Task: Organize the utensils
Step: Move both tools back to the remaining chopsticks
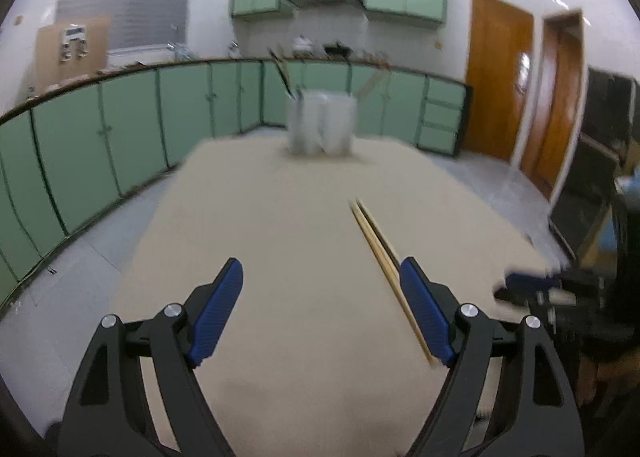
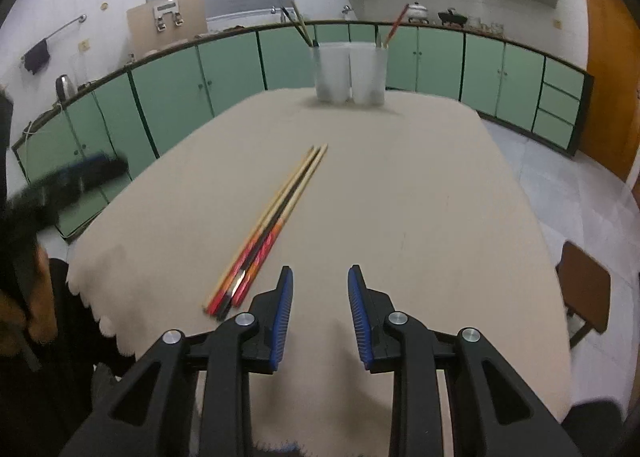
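Note:
Several chopsticks (image 2: pixel 276 217) lie bundled on the beige tablecloth (image 2: pixel 400 197), with red and black patterned ends nearest me. Just right of their near ends my right gripper (image 2: pixel 320 271) hovers with its jaws a little apart and nothing between them. In the left wrist view the chopsticks (image 1: pixel 374 241) run under the right finger (image 1: pixel 424 309) of my left gripper (image 1: pixel 320 263). That gripper is wide open and holds nothing. Two translucent holders (image 2: pixel 350 71) stand at the table's far edge, with a few chopsticks upright in them. The holders (image 1: pixel 322 123) look blurred in the left wrist view.
Green cabinets (image 2: pixel 180 89) run along the back and left walls. A brown stool (image 2: pixel 584 289) stands right of the table. The tablecloth's scalloped edge (image 2: pixel 92 297) hangs near me at the left. Each gripper shows as a blur at the edge of the other's view.

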Demonstrator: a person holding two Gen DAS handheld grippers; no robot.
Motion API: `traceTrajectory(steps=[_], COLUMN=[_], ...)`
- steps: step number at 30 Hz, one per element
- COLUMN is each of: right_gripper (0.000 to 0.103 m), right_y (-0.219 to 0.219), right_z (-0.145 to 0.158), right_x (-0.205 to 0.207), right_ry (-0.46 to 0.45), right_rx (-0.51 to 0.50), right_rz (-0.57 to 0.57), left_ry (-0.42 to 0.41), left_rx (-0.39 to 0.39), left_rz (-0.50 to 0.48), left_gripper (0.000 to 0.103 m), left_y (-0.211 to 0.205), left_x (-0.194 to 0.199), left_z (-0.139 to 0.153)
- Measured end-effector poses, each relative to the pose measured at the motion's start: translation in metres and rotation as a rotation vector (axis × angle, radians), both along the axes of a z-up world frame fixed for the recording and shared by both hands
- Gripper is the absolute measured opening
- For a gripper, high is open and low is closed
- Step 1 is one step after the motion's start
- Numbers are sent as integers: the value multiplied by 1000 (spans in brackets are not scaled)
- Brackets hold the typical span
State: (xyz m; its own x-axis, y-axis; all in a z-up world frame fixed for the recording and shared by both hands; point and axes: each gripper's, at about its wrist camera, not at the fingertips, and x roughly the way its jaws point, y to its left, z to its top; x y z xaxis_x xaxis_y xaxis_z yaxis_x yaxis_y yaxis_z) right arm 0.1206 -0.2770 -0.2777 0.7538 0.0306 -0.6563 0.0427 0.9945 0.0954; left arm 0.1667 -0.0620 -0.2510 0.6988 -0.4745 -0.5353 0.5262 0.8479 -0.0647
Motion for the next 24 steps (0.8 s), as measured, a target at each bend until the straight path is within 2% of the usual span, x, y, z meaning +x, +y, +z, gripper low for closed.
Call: traceTrajectory(steps=[2,6,9,16,24], right_gripper=[28,28,28,28,28], right_y=[-4,-17,-26,-17,17], right_z=[-1,2,1,-11,-21], right_x=[-4,-8,-10,-7,-3], right_ry=[-1,2,5,29,55], right_rx=[1,6,19,16,-47], right_rz=[-22,-51,-60,-18,102], left_ry=[42,97,111,123,140], left_rx=[13,94,135,166,149], left_rz=[-44,-129,-151,-128,-6], left_gripper=[75,66,65,65,66], left_y=[-9,-34,-44,-52,-32], left_x=[-11,-20,-18,-5,14], left_z=[-15,-44,-57,-66,-62])
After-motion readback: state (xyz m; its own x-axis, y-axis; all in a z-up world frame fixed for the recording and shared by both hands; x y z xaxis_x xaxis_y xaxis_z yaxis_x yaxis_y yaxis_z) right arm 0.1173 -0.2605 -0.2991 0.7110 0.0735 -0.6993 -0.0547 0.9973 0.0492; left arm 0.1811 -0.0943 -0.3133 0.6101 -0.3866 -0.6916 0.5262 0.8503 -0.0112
